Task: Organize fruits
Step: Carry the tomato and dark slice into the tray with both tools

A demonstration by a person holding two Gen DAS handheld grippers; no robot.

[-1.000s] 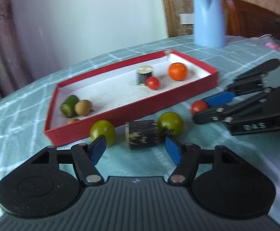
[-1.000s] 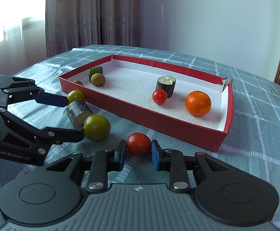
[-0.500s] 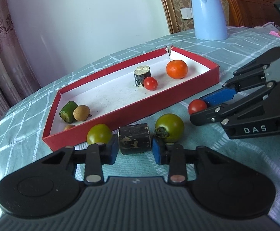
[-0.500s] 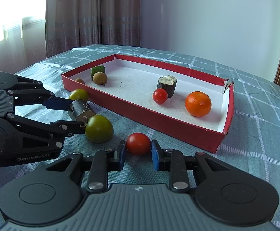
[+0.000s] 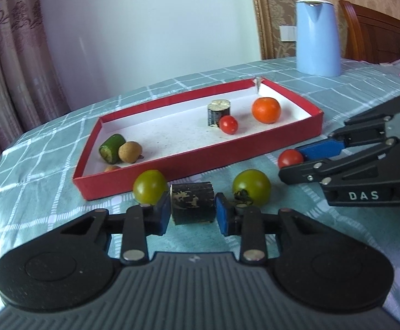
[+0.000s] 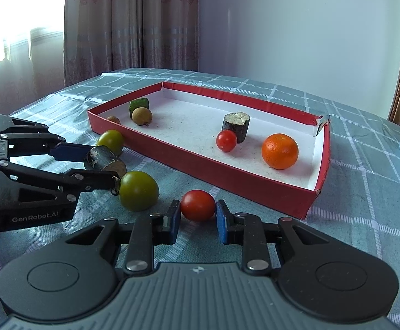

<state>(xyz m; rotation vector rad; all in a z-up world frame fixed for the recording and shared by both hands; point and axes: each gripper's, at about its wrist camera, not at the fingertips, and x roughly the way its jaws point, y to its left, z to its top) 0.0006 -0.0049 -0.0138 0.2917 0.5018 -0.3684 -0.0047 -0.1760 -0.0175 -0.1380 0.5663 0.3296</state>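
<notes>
Between the left gripper (image 5: 192,214) pads | dark cylinder piece (image 5: 192,205) is lying on its side, long axis spanning pad to pad, jaws having just closed onto it, its underside hidden | right gripper (image 6: 195,221) is clamping red tomato (image 6: 197,205) | green tomatoes flanking cylinder, partly hidden.

"DAS" marks the right tool (image 5: 290,162); "GenRobot.AI" marks the left tool (image 6: 101,165).

Left gripper (image 5: 192,214) fingers have just closed in; right gripper (image 6: 197,221) fingers clamped, both angled downward.
</notes>
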